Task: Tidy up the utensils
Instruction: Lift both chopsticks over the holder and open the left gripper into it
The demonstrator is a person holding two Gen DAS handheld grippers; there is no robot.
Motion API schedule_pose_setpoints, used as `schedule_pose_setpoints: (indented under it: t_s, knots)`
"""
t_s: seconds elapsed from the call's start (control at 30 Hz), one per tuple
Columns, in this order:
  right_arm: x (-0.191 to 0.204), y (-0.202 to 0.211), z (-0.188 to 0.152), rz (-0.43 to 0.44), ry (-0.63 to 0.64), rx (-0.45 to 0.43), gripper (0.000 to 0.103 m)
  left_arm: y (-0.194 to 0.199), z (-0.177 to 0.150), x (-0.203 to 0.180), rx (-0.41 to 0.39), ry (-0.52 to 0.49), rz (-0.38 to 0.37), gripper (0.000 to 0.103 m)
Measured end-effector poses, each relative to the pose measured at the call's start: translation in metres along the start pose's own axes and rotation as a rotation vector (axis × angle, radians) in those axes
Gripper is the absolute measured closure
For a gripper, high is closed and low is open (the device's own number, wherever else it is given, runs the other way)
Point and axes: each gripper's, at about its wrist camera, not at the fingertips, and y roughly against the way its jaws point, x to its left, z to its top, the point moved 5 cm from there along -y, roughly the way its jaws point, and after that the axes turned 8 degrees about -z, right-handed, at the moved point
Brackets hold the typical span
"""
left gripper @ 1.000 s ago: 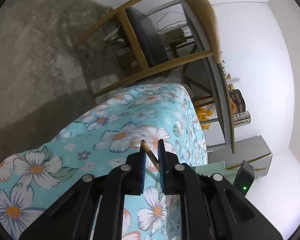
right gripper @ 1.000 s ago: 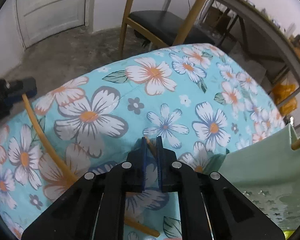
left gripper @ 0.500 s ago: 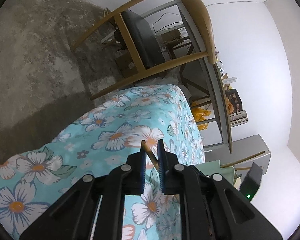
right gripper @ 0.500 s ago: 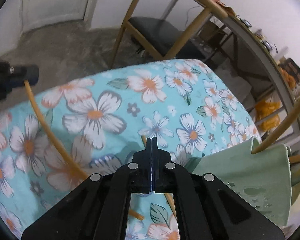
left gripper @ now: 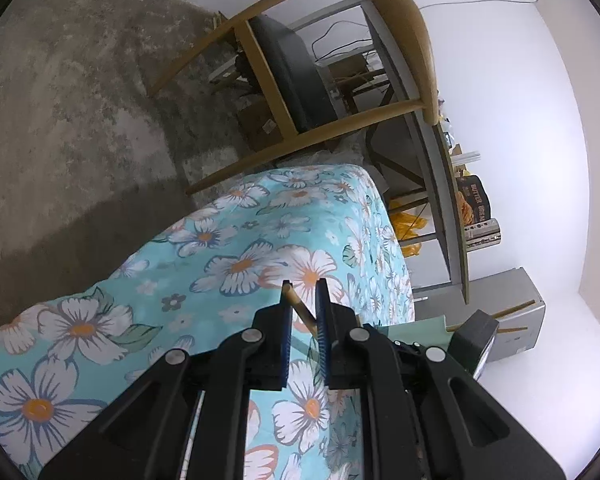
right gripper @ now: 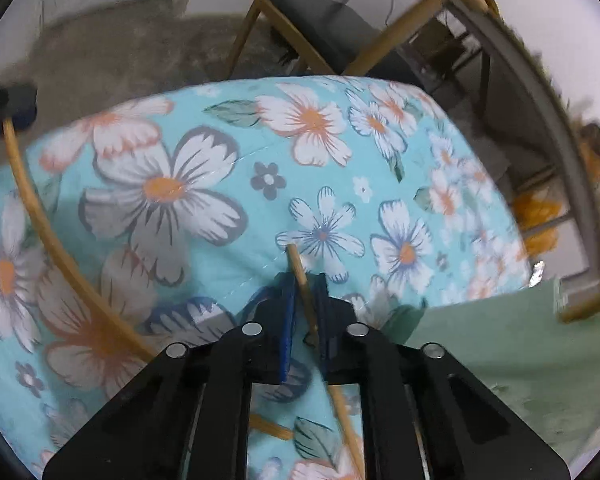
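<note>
Two thin tan wooden chopsticks in play over the turquoise floral tablecloth (right gripper: 228,200). Left gripper (left gripper: 303,312) nearly closed on one wooden chopstick (left gripper: 300,307), stick crossing the blue pads at a slant with its blunt end poking out past the tips; in the right wrist view that stick runs down in a long line from the left gripper's pad at far left toward the lower cloth. Right gripper (right gripper: 305,300) has a second wooden chopstick (right gripper: 300,276) between its jaws; they have just been opening a little, and a sliver of gap shows on either side, so contact looks loose rather than clamped. Pale green plastic utensil holder (right gripper: 500,340) sits just beside it on the right, another stick already leaning out of it. Handling judgement: sticks are very light, stiff, smooth and round, prone to pivoting or sliding in a flat-pad grip. Best taken near the middle or thicker end, square across the pads.
</note>
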Motion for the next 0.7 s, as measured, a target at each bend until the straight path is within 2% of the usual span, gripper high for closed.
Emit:
schedule_pose_setpoints:
  t_s: [0.07, 0.17, 0.3, 0.43, 0.57, 0.7]
  knots:
    - [-0.004, 0.005, 0.000, -0.016, -0.032, -0.009, 0.097, -0.001, 0.000, -0.001, 0.003, 0.002, -0.003, 0.093]
    - [-0.026, 0.035, 0.000, -0.099, -0.148, -0.118, 0.097, 0.003, 0.001, -0.005, -0.008, -0.015, -0.004, 0.093]
    - [-0.051, 0.087, -0.006, -0.207, -0.209, -0.249, 0.099, 0.029, 0.008, -0.020, -0.138, -0.119, 0.047, 0.093]
    - [-0.084, 0.119, -0.028, -0.188, -0.318, -0.297, 0.099, 0.043, 0.011, -0.034, -0.201, -0.191, 0.063, 0.093]
    - [-0.120, 0.152, -0.061, -0.157, -0.494, -0.361, 0.100, 0.048, 0.010, -0.047, -0.200, -0.208, 0.006, 0.096]
    - [-0.164, 0.193, -0.103, -0.167, -0.749, -0.468, 0.100, 0.061, 0.002, -0.077, -0.241, -0.366, 0.017, 0.096]
